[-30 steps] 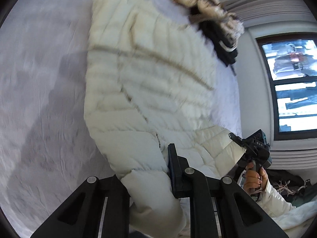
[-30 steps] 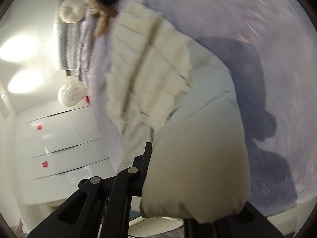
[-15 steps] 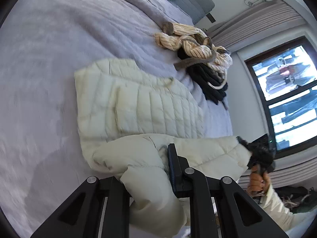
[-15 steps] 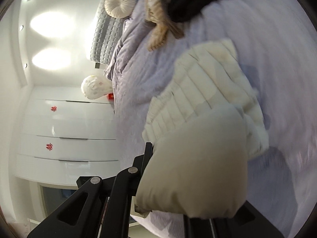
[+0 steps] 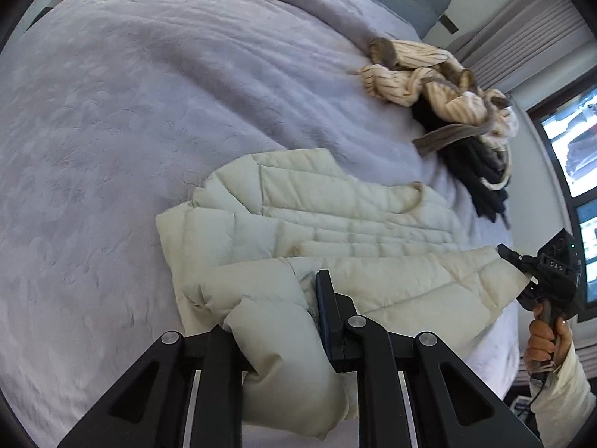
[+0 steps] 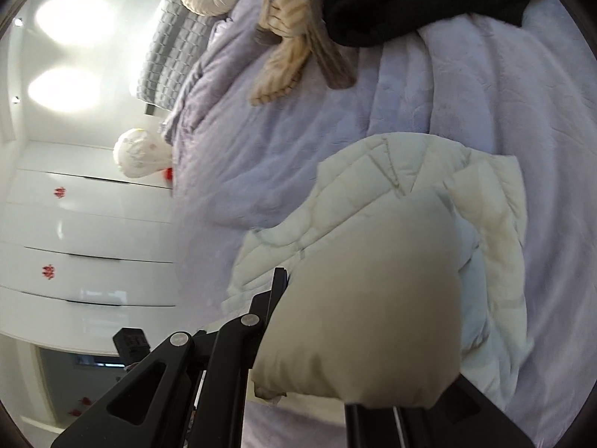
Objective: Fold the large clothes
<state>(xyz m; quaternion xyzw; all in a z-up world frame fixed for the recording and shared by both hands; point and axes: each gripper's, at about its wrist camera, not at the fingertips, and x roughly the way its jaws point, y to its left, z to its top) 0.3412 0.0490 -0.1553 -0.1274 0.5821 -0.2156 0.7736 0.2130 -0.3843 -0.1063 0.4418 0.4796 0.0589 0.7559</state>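
Both grippers are clamped on the cream puffer jacket (image 5: 335,224): left gripper (image 5: 283,321) pinching one puffy corner, right gripper (image 5: 518,265) the other, the rest spread on the bed (image 5: 149,112) beyond the jaws.

Bare bedspread (image 5: 149,149) lies open left; clothes pile (image 5: 447,86) blocks beyond

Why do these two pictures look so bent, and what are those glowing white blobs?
Left wrist view: fisheye lens bulges the bed and darkens the corners; the window is overbright. Right wrist view: two ceiling lights glare; the jacket fold nearest the lens is soft, out of focus.
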